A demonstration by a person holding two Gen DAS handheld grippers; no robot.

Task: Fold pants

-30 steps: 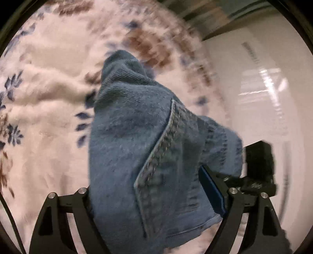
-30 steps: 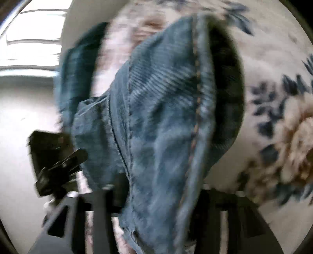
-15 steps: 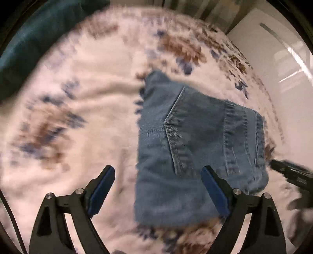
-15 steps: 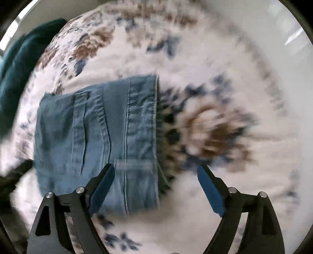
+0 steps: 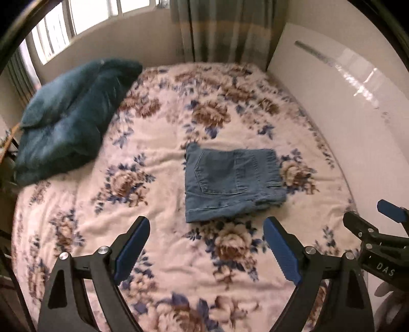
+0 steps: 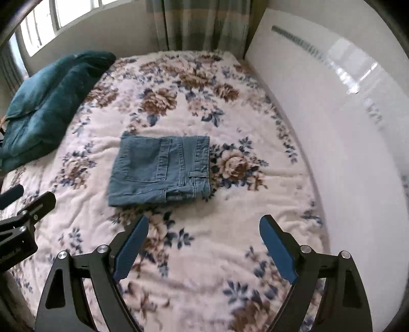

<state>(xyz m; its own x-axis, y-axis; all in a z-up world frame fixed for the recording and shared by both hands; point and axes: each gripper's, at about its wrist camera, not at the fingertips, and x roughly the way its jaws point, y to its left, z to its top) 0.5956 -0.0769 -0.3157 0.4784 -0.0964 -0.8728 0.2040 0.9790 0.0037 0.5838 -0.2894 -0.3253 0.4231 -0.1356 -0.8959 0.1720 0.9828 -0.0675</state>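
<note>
A pair of blue denim pants [image 5: 230, 181] lies folded into a compact rectangle on the floral blanket [image 5: 143, 153], back pocket facing up. From the right wrist view the pants [image 6: 161, 171] sit just left of centre. My left gripper [image 5: 207, 224] hovers high above the bed, open, with only blanket between its blue pads. Beside it my right gripper [image 6: 204, 222] is also open and holds nothing, well above and nearer than the pants. Each gripper shows at the edge of the other's view.
A dark teal pillow or folded blanket [image 5: 69, 120] lies at the bed's far left. A glossy white panel [image 5: 345, 115] runs along the right side of the bed. Striped curtains [image 5: 225, 30] and a window [image 5: 84, 18] stand behind the bed.
Both grippers let go of the denim, opened wide and rose well away from it. The pants now lie folded flat on the blanket, far smaller in both views.
</note>
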